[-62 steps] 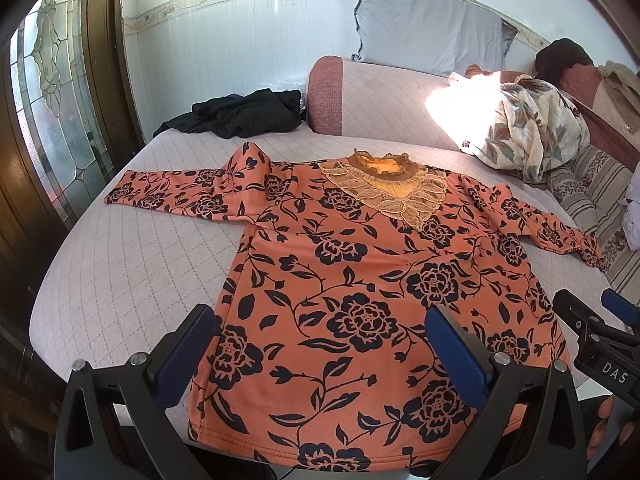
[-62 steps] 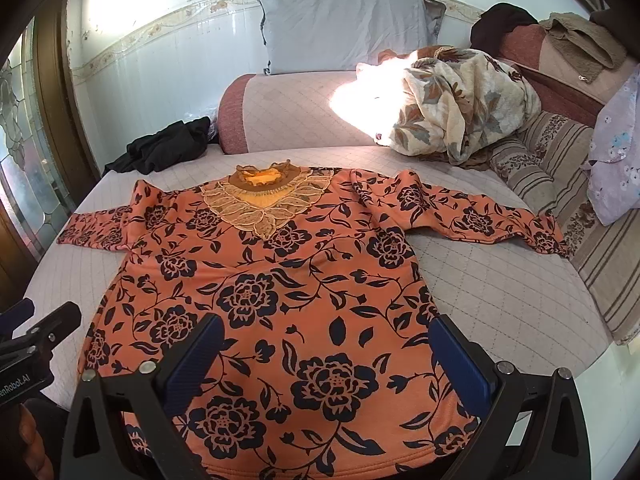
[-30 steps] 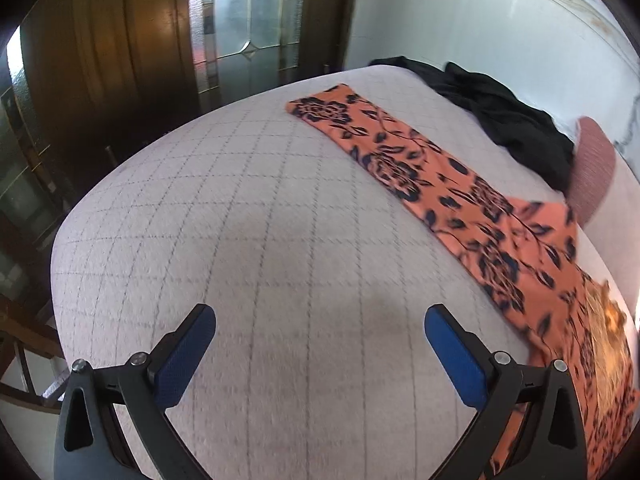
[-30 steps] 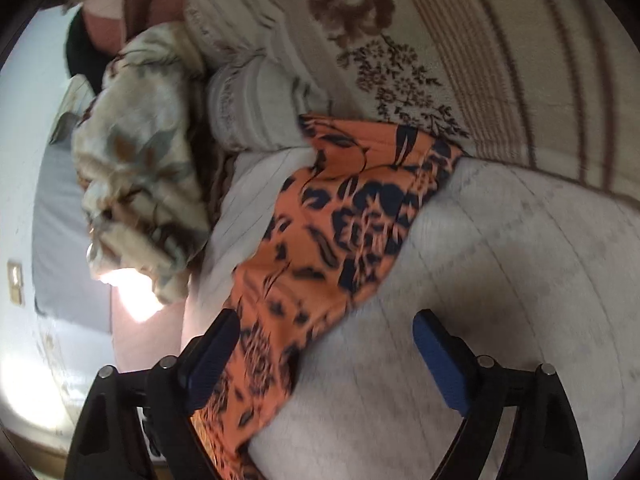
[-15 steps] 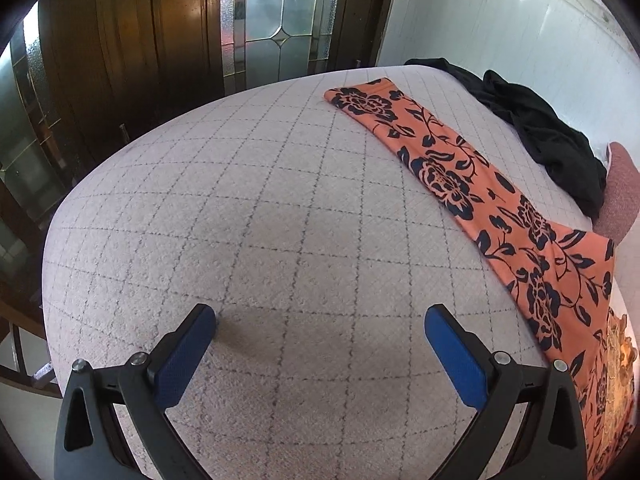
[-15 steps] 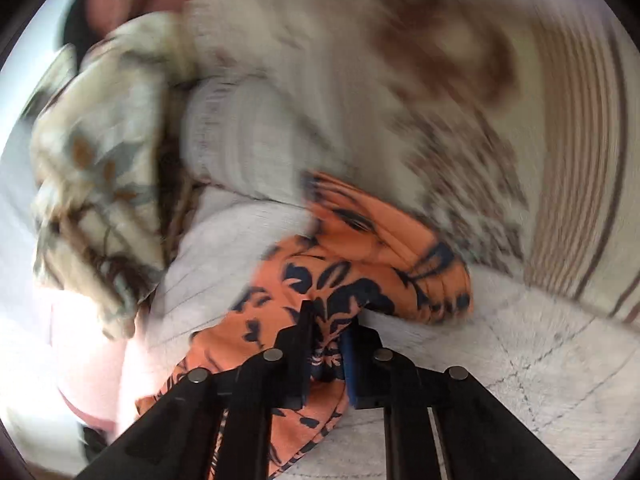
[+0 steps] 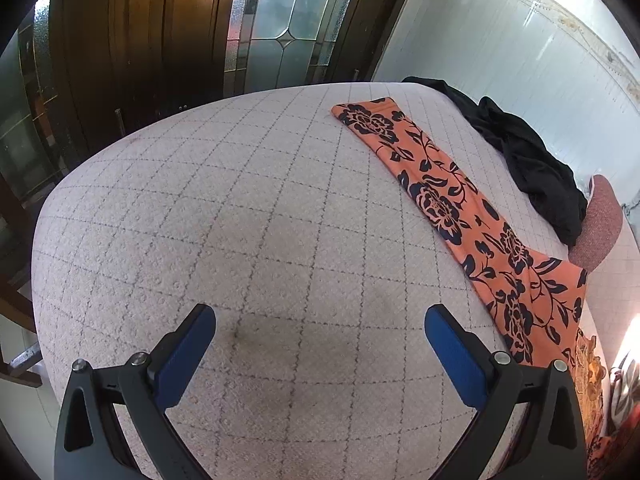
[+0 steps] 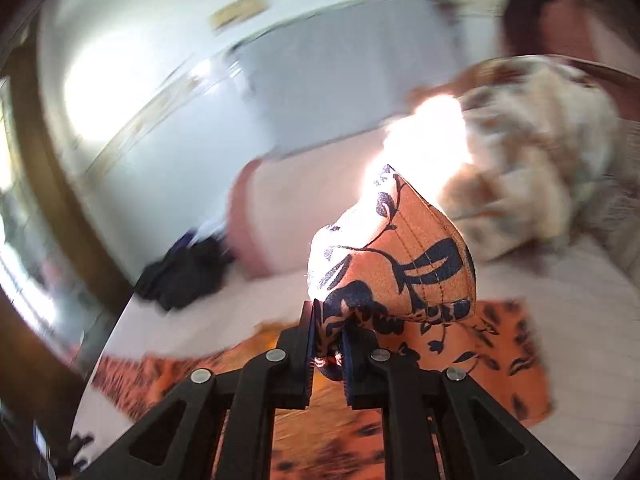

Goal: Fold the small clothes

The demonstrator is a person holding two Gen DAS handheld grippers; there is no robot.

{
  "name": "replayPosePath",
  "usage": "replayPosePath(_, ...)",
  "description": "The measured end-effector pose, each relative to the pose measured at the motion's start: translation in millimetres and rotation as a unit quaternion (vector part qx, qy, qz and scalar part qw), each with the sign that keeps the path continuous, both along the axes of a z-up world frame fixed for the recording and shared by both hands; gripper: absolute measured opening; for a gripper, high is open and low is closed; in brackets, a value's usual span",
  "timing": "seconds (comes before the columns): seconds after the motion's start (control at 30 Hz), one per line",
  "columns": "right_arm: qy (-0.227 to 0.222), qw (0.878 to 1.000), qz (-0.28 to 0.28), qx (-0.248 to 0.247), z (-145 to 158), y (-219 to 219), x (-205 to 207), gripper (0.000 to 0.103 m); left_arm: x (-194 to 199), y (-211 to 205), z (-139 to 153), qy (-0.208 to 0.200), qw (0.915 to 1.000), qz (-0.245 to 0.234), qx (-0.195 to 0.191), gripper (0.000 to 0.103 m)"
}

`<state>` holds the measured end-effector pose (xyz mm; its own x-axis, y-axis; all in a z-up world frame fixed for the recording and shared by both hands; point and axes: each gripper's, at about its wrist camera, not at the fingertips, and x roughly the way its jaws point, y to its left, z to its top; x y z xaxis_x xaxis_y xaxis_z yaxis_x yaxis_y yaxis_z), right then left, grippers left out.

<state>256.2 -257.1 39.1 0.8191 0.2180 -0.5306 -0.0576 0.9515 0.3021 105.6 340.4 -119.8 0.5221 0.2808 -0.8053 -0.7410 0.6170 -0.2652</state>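
Now, R gripper (image 8: 328, 340) clamped on orange floral sleeve (image 8: 400, 264), L gripper (image 7: 320, 344) spread wide over bed (image 7: 240, 220), nothing btwn.

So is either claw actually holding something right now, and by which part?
The right claw is shut on the orange floral top, pinching its sleeve cuff. The left claw is open over the bedspread, holding nothing.

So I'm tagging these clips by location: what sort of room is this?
Most likely a bedroom in a home: a quilted bed with clothes on it, a grey pillow against the wall, and a wooden door with patterned glass panes.
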Motion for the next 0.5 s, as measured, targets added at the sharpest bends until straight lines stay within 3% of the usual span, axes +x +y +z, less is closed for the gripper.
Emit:
replayPosePath(0.07, 0.037, 0.998, 0.041, -0.001, -33, 55, 10, 0.018, -1, 3, -1, 0.000, 1.0000, -0.001, -0.006, 0.103)
replayPosePath(0.1, 0.065, 0.996, 0.062, -0.005, -54, 78, 16, 0.031, -1, 4, -2, 0.000, 1.0000, -0.002, -0.009, 0.103)
replayPosePath(0.13, 0.089, 0.992, 0.082, -0.019, -74, 98, 19, 0.065, -2, 5, -3, 0.000, 0.9999, -0.002, -0.011, 0.103)
replayPosePath(0.17, 0.117, 0.987, 0.099, -0.037, -99, 117, 23, 0.085, -2, 5, -3, 0.001, 0.9999, -0.002, -0.013, 0.103)
replayPosePath(0.2, 0.135, 0.984, 0.110, -0.039, -117, 126, 25, 0.093, -2, 5, -3, 0.000, 0.9999, -0.004, -0.013, 0.103)
replayPosePath(0.3, 0.168, 0.977, 0.132, -0.005, -142, 127, 8, 0.093, -2, 4, -2, -0.001, 0.9999, -0.011, -0.010, 0.103)
replayPosePath(0.4, 0.143, 0.982, 0.123, 0.011, -120, 111, 9, 0.093, 0, 1, -1, -0.003, 0.9998, -0.015, -0.011, 0.103)
replayPosePath(0.5, 0.138, 0.984, 0.090, 0.065, -102, 83, 23, 0.093, 5, -5, 1, -0.004, 0.9997, -0.024, -0.005, 0.103)
